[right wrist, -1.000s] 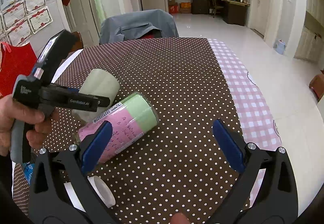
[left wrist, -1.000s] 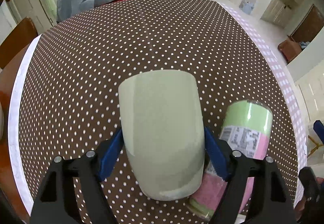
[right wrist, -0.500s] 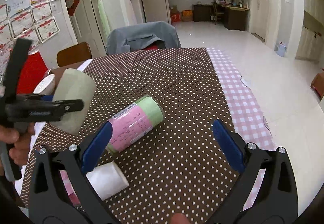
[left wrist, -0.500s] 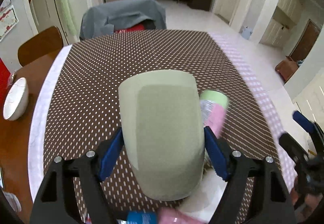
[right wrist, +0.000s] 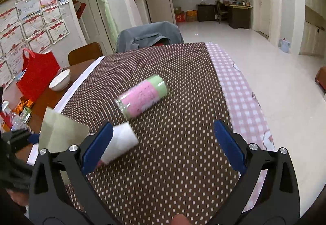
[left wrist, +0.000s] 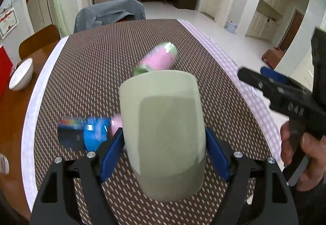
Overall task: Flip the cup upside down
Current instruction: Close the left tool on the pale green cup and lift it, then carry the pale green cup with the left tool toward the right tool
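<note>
cup: my left hand-held gripper [left wrist: 164, 153] pinches the green cup [left wrist: 163, 133], long axis pointing away from me, inside hidden.
right hand-held gripper [right wrist: 163, 145]: spread, holding nothing.

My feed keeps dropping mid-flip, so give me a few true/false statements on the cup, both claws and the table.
1. The left claw is shut on the cup. True.
2. The right claw grips the can. False: it is open with nothing between its fingers; the can lies apart on the cloth.
3. The cup rests on the cloth. False: it is held above it.
4. The can lies on its side. True.
5. The white bowl sits on the dotted cloth. False: the bowl sits on the bare wooden table beside it.
</note>
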The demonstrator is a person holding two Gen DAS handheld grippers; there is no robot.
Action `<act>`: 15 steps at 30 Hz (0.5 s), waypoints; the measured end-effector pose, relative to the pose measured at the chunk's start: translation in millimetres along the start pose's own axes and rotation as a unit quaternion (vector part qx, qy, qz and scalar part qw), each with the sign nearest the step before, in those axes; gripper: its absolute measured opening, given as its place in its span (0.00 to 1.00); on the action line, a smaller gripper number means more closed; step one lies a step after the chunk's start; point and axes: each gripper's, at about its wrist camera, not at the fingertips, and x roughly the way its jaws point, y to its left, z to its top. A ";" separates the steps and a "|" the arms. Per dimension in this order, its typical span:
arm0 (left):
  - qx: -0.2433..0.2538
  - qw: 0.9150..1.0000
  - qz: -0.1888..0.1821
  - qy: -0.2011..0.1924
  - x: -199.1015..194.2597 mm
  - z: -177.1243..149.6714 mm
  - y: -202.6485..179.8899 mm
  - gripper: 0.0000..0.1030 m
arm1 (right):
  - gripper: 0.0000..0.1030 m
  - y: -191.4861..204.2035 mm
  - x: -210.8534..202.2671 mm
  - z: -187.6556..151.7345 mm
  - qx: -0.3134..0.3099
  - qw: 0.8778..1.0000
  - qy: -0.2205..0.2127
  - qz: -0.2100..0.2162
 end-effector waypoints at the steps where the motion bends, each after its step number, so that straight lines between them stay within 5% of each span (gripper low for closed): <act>1: -0.004 1.000 -0.003 0.004 0.1 -10.4 -4.1 0.74 | 0.94 1.0 -3.8 -4.5 -0.002 1.000 0.001 0.001; 15: -0.028 0.998 -0.009 0.058 48.2 -73.6 -34.8 0.75 | 0.94 -5.7 -23.5 -33.6 0.000 1.000 0.007 -0.007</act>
